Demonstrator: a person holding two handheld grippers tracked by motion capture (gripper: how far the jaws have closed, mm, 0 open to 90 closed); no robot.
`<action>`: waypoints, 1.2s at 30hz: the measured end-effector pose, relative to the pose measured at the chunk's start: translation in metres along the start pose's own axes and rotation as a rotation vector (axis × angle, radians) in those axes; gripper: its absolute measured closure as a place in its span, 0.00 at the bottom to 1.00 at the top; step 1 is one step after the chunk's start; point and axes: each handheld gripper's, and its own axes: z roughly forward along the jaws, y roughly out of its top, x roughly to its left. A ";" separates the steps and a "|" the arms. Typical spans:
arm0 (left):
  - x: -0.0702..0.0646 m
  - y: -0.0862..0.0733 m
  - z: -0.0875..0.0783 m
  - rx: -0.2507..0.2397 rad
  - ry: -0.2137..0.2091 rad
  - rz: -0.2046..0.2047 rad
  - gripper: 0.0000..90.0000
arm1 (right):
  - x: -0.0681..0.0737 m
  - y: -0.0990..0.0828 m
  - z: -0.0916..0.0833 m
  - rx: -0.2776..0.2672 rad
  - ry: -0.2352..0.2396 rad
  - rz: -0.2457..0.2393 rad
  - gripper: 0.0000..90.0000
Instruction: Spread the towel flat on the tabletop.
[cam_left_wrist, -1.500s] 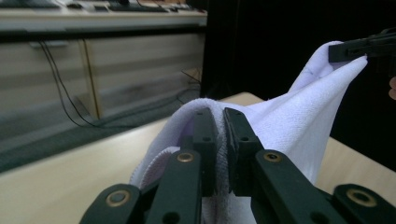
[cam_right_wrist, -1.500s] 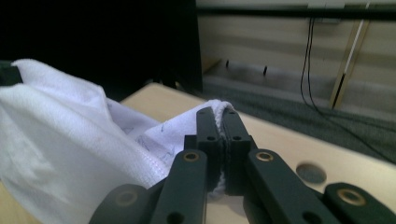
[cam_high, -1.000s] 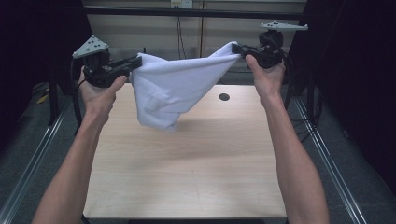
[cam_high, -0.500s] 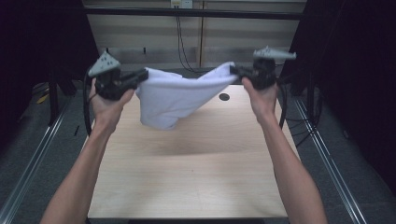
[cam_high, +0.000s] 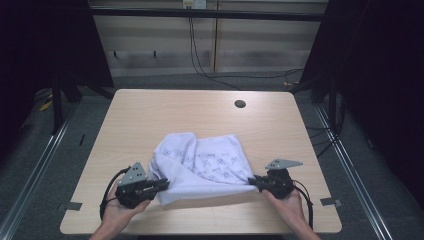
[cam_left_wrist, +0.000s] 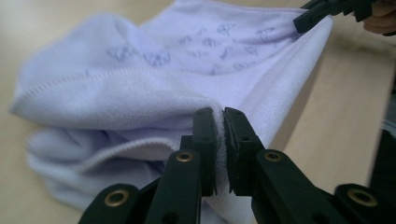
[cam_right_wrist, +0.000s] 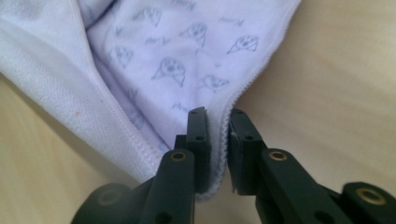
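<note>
At the near edge of the table (cam_high: 150, 107), the person's two hands come in from below, each with a tool lying low over the wood. The left tool (cam_high: 162, 184) sits toward the near left corner, its jaws pointing toward the middle; in the left gripper view the left tool (cam_left_wrist: 220, 116) has a thick fold of the white towel (cam_left_wrist: 154, 88) pinched between its pads, with the cloth filling the narrow gap, though its jaws have just been easing apart a little. The right tool (cam_high: 254, 183) sits toward the near right corner, pointing inward the same way; in the right gripper view the right tool (cam_right_wrist: 217, 115) has the stitched corner of the white towel (cam_right_wrist: 177, 60) between its pads, which have just been opening, and a slight gap shows beside the hem on one side, so I cannot tell if it is clamped. Between the two tools the white towel (cam_high: 200, 162) lies bunched on the table, its near hem stretched along the near edge from tool to tool, the rest heaped toward the table's middle, with a faint grey print on its upper face. Farther off, near the far right corner, is a round hole (cam_high: 240, 104) in the table top.
</note>
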 end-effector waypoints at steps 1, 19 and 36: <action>-0.002 -0.005 0.001 0.013 -0.030 -0.010 0.89 | 0.003 -0.005 -0.001 0.034 0.014 0.003 0.82; 0.108 0.043 0.049 -0.053 0.113 -0.252 0.44 | -0.022 0.081 0.059 -0.069 0.084 -0.090 0.53; 0.084 0.052 0.087 0.059 0.043 -0.117 0.92 | 0.016 0.095 0.136 0.025 0.152 -0.187 0.92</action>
